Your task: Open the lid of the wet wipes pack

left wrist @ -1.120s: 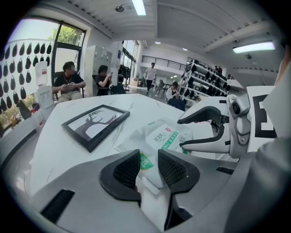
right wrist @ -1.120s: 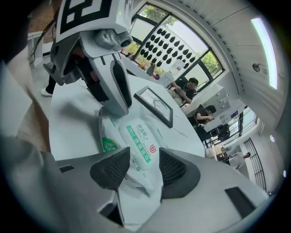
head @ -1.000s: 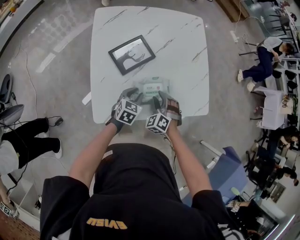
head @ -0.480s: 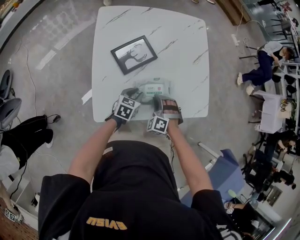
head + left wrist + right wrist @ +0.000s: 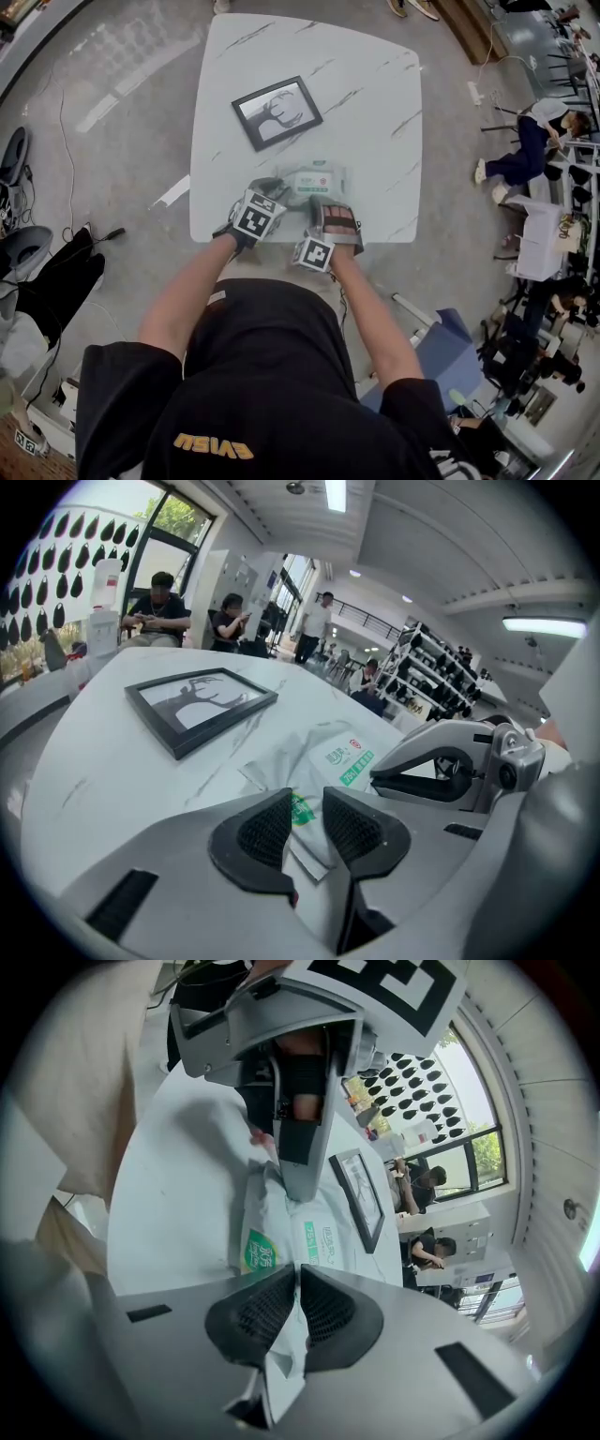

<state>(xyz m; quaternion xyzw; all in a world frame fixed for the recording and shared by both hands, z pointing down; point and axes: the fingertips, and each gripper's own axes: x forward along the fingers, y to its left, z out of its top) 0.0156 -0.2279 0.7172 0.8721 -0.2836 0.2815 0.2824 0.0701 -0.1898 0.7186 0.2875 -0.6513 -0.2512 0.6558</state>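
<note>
The wet wipes pack [image 5: 316, 178] is white with a green sticker and lies flat near the front edge of the marble table [image 5: 375, 112]. My left gripper [image 5: 277, 193] is at its left end, jaws narrowed on the pack's corner [image 5: 302, 810]. My right gripper [image 5: 320, 201] is at the near edge. Its jaws have just been closing and now pinch a thin white flap of the pack [image 5: 281, 1358]. In the right gripper view the pack [image 5: 319, 1237] stretches from my right gripper [image 5: 298, 1309] to the left gripper [image 5: 298, 1152]. The lid lies flat.
A black picture frame [image 5: 277, 111] lies on the table behind the pack, also in the left gripper view as the frame [image 5: 202, 705]. People sit and stand beyond the table. Chairs and shelving crowd the room's right side.
My right gripper has rolled slightly at the pack's near edge, its marker cube turning. The left gripper and the pack have stayed put. The head view has shifted a little.
</note>
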